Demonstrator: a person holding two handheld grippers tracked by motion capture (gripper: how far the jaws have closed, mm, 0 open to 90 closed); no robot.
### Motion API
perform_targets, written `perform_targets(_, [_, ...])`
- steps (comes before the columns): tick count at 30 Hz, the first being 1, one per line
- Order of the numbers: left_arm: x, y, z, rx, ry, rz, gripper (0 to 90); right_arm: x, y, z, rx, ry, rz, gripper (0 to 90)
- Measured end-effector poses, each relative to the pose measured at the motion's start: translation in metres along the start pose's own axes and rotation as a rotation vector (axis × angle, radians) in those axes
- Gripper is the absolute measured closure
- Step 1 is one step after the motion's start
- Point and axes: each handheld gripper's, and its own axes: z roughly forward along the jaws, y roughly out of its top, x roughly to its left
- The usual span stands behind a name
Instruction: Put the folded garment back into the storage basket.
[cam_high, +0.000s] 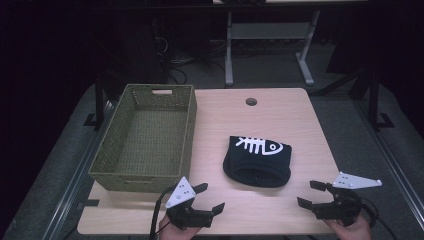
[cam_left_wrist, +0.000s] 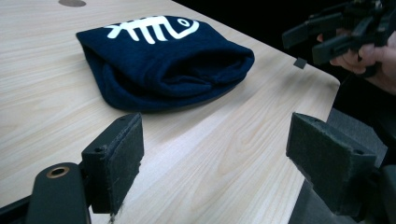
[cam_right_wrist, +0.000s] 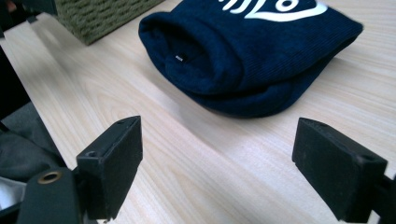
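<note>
Lying flat at the table's (cam_high: 300, 130) centre, the navy hat (cam_high: 257, 161) has the left claw (cam_high: 208, 197) at its 7 o'clock and the right claw (cam_high: 306, 194) at 4 o'clock, both spread wide, empty; green basket (cam_high: 115, 160) at 9 o'clock.

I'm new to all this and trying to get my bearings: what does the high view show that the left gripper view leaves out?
High view alone: the woven green basket at the table's left, empty, and both hand-held grippers from above, left and right, jaws open. Left gripper view alone: a close look along its own open jaws and at the hat's rolled brim facing it. Both share: the dark blue hat with a white fishbone print, the wooden table and its cable hole.
</note>
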Motion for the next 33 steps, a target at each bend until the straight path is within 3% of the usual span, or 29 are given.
perform_targets(9, [-0.001,0.000,0.012,0.042,-0.017,0.008,19.0,-0.003,0.000,-0.005,-0.015,0.002,0.024,15.5])
perform_targets(15, [0.006,0.009,0.021,0.048,-0.010,0.001,19.0,-0.010,0.013,-0.001,-0.023,0.017,0.041,15.6])
perform_targets(17, [0.009,0.010,0.029,0.074,-0.005,0.007,19.0,-0.012,0.017,0.001,-0.025,0.037,0.055,15.6])
perform_targets(21, [0.017,0.014,0.042,0.085,0.004,-0.012,19.0,-0.016,0.023,0.006,-0.006,0.026,0.052,15.5])
perform_targets(27, [0.031,0.023,0.066,0.117,-0.001,-0.076,17.0,-0.023,0.034,0.014,0.010,0.014,0.048,15.6])
perform_targets(33, [0.034,0.034,0.083,0.117,0.031,-0.066,17.1,-0.027,0.045,0.026,0.030,0.021,0.044,15.6])
